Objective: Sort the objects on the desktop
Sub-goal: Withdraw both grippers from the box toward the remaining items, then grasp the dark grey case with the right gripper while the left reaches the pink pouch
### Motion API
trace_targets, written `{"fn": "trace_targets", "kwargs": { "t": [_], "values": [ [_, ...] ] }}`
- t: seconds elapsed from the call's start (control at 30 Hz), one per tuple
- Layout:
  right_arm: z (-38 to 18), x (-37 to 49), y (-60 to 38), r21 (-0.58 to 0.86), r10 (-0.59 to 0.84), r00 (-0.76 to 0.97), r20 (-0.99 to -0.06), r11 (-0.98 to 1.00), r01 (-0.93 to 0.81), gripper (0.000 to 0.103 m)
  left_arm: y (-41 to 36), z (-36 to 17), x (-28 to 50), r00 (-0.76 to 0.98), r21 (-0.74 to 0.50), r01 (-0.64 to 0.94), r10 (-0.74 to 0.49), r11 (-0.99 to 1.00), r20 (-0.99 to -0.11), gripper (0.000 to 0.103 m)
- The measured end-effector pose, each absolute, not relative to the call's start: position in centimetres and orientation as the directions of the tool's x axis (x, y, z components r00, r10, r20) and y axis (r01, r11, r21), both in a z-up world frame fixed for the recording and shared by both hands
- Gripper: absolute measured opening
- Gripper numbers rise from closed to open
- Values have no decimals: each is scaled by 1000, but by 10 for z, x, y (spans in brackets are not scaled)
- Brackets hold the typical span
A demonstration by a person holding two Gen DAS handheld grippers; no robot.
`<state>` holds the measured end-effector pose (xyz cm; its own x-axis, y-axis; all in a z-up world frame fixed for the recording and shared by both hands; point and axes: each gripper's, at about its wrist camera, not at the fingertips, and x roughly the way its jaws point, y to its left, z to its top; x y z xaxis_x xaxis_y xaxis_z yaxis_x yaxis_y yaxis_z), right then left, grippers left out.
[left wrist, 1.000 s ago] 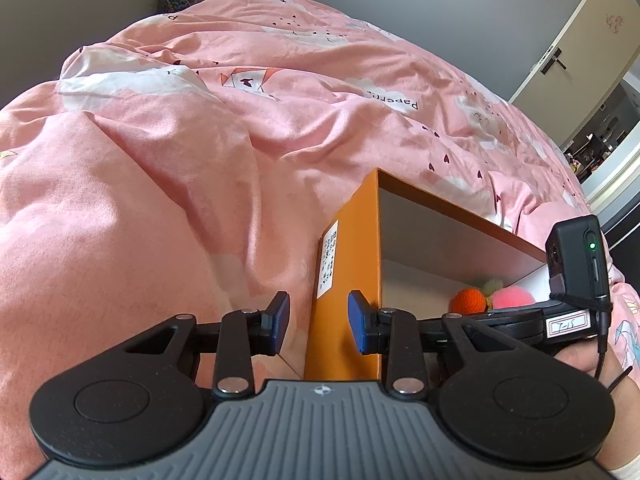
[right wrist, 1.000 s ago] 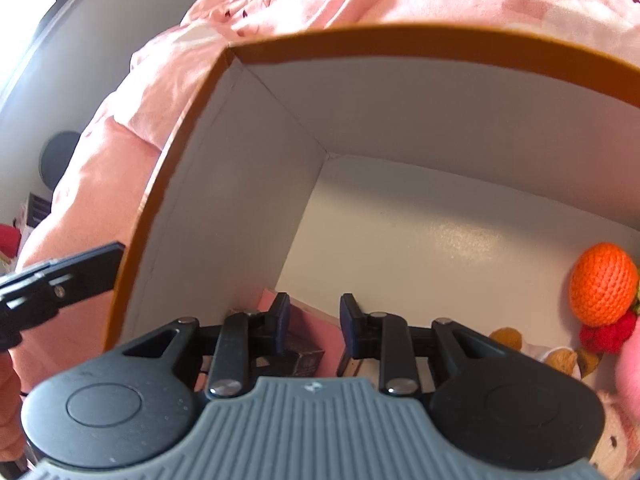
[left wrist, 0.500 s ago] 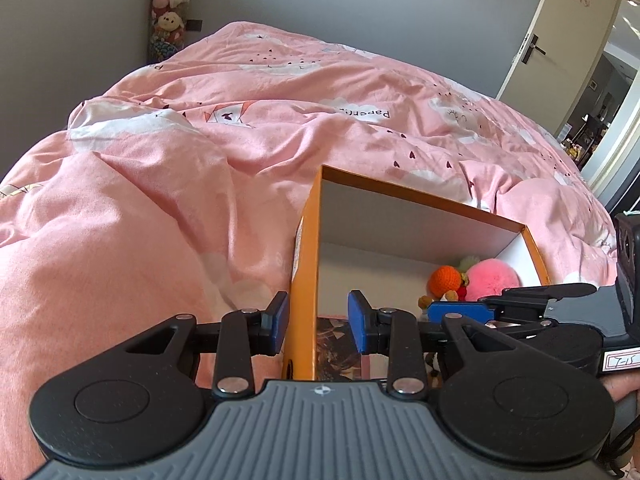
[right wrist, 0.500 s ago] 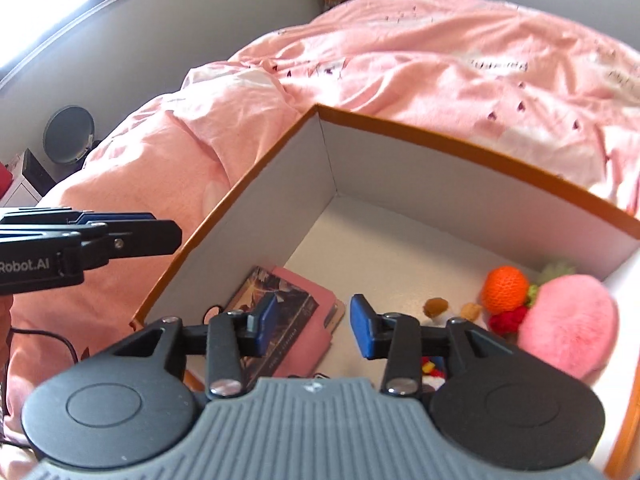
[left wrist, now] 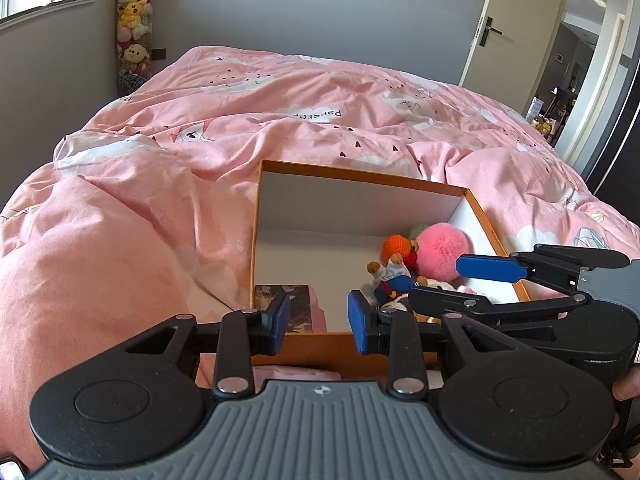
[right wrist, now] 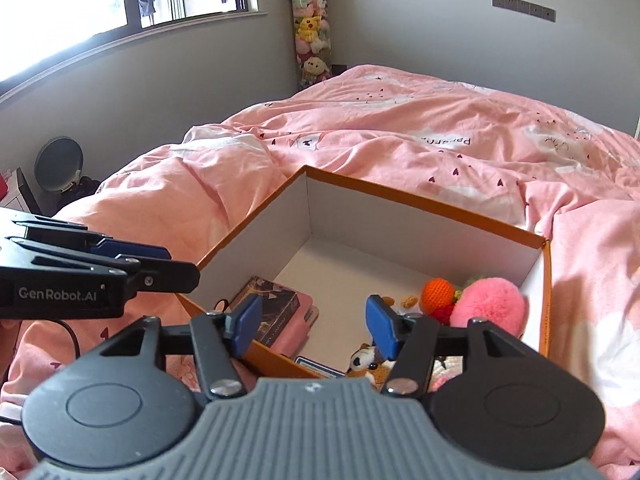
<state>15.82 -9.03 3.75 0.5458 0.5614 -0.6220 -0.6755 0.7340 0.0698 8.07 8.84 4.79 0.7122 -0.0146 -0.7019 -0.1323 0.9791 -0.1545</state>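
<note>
The pink bed (right wrist: 400,128) looks tidy; toys and a book (right wrist: 272,312) sit in the box (right wrist: 420,204) (sorting seems done). Both tools, left tool (left wrist: 318,322) and right tool (right wrist: 312,322), gape empty.

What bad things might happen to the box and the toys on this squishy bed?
1. The orange box sits on a soft, rumpled pink duvet, so a nudge to its rim might tilt it.
2. The pink pompom, orange knitted ball and small plush toys are bunched in one corner, so a gripper might grab two at once.
3. Both open grippers, left and right, hover close together and might collide.
</note>
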Motion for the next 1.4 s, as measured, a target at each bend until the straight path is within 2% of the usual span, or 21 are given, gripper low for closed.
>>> {"fn": "trace_targets", "kwargs": {
  "t": [0.17,0.37,0.53,0.63,0.7,0.73,0.93,1.0,1.07,1.17,1.27,1.33,1.4],
  "values": [
    [32,141,-115,65,530,573,-625,767,-639,61,85,40,69,674,-206,-89,-94,975,-733,36],
    [5,122,-139,56,478,532,-699,778,-626,61,76,19,57,603,-186,-70,-107,980,-791,36],
    [-28,122,-149,205,487,355,-798,773,-601,61,67,2,46,535,-192,-35,-144,981,-832,36],
    [-52,127,-152,322,498,232,-835,786,-527,62,58,-5,42,507,-171,-1,-147,985,-849,36],
    [-69,132,-154,380,492,153,-857,804,-458,72,53,-10,41,483,-160,15,-147,987,-863,36],
    [-77,133,-154,407,496,116,-860,806,-430,72,51,-13,40,470,-158,23,-150,987,-870,36],
    [-99,133,-152,417,478,70,-875,821,-391,73,52,-24,36,440,-136,0,-122,991,-890,36],
    [-108,134,-148,417,473,49,-880,817,-398,76,57,-23,35,444,-132,-13,-113,991,-889,43],
    [-116,136,-145,431,479,31,-877,813,-391,81,61,-21,34,450,-129,-21,-105,991,-887,55],
    [-126,141,-142,471,508,-1,-861,796,-380,86,64,-20,33,452,-106,-24,-84,994,-888,56],
    [-135,144,-142,525,549,-33,-835,777,-347,86,66,-21,34,448,-83,-31,-61,996,-892,56],
    [-136,143,-142,536,560,-36,-828,771,-343,82,67,-21,34,443,-72,-29,-52,997,-895,56],
    [-132,138,-143,542,568,-28,-822,767,-344,72,68,-21,34,439,-62,-27,-44,998,-898,56]
  ]
}}
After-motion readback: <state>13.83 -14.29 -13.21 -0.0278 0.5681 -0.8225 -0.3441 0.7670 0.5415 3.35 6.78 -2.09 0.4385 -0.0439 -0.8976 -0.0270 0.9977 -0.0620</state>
